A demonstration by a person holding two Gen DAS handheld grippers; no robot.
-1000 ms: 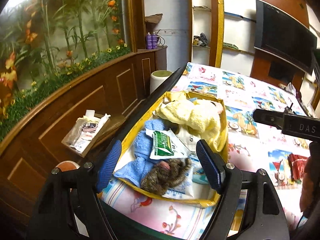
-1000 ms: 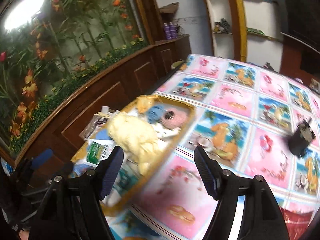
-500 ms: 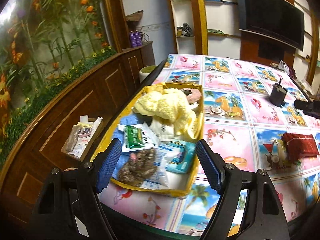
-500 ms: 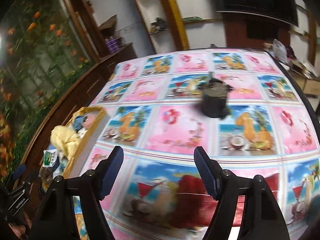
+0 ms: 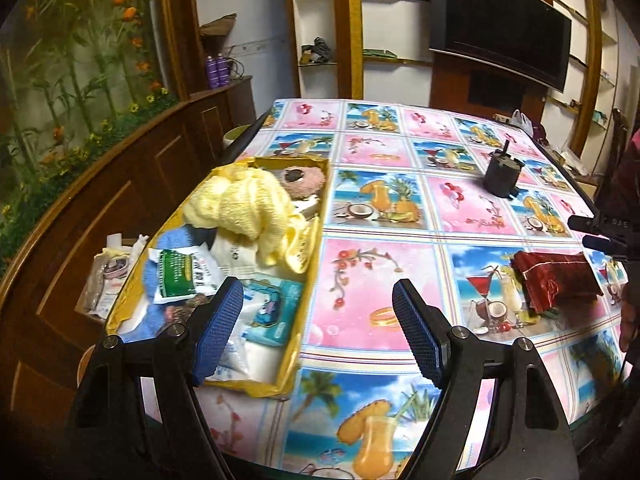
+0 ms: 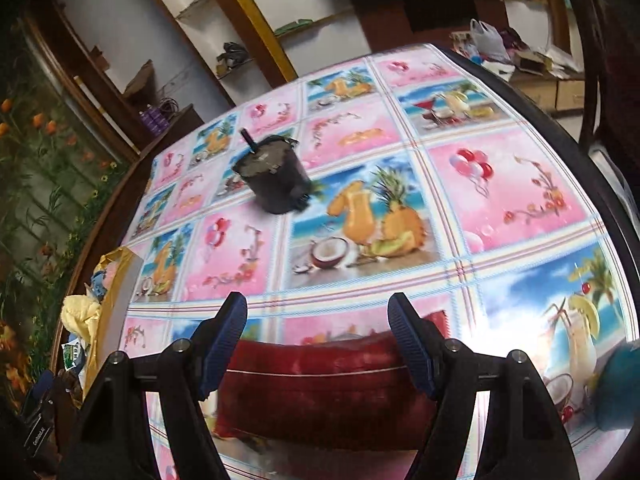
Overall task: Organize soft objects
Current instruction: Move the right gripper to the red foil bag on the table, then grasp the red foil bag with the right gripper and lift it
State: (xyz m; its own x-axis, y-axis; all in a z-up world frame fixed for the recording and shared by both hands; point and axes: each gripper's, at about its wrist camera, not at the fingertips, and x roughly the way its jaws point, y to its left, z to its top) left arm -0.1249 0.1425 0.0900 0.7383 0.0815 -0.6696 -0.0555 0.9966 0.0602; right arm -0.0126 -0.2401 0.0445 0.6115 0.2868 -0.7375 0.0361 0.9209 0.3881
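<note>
The red cloth bundle (image 6: 320, 388) lies flat on the bench (image 6: 500, 184), alone on the patterned cover and well apart from the yellow box (image 5: 308, 264) that holds the other soft things. In my right wrist view it sits directly under and ahead of my right claw (image 6: 318, 344), its long axis running across the picture, from one finger toward the other, so the bundle lies crosswise to the line I point along. That is the relation the pick turns on, as I judge it: with the fingers on either side of the long axis I would be spanning its length, not its narrow width (and the bundle looks wider than the gap between my pads). A roll of the wrist would let me pinch across the short side instead.

My right claw is spread, nothing between its pads; the cloth is below them and not touched as far as I can tell, though this view is blurred.

My left claw (image 5: 318, 328) is spread too and empty, hovering over the near edge of the box and the bare cover beside it. From there the bundle is far off to the right, close to the dark tip of my right claw, so the right hand is plainly the nearer one.

A black pot (image 6: 274, 180) stands farther up the bench, clear of all this.
</note>
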